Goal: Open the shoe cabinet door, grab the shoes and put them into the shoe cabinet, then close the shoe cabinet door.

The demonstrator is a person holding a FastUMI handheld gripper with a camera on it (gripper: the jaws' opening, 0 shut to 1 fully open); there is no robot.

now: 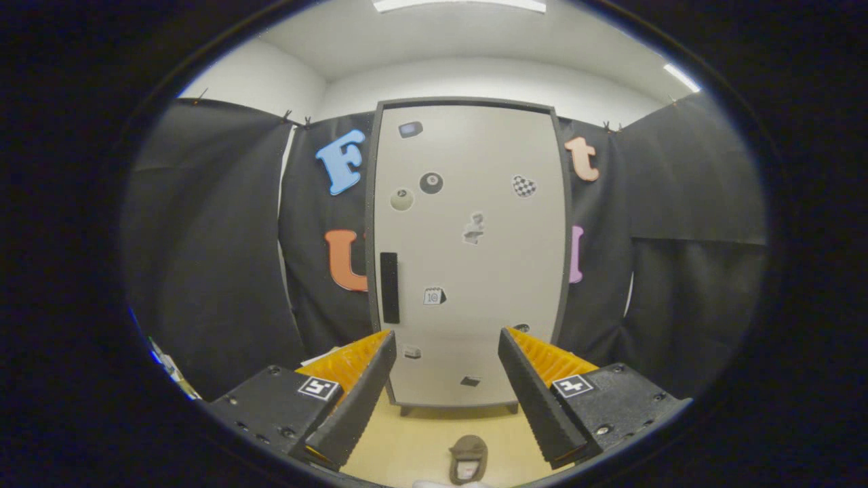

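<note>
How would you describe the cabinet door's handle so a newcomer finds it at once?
Start at the tall pale grey shoe cabinet against the black cloth wall, beyond the open gripper. On its closed door, by the left edge, sits a black vertical bar handle. Unlike the small scattered stickers, it is long and plain.

The shoe cabinet (468,251) stands upright on the floor (420,434), its back to the booth wall (203,257), its door shut. The door handle (389,287) sits near the door's left edge, stickers (434,295) scattered to its right. A shoe (468,459) lies on the floor before the cabinet, between the parted fingers of the gripper (447,339), touching neither.
</note>
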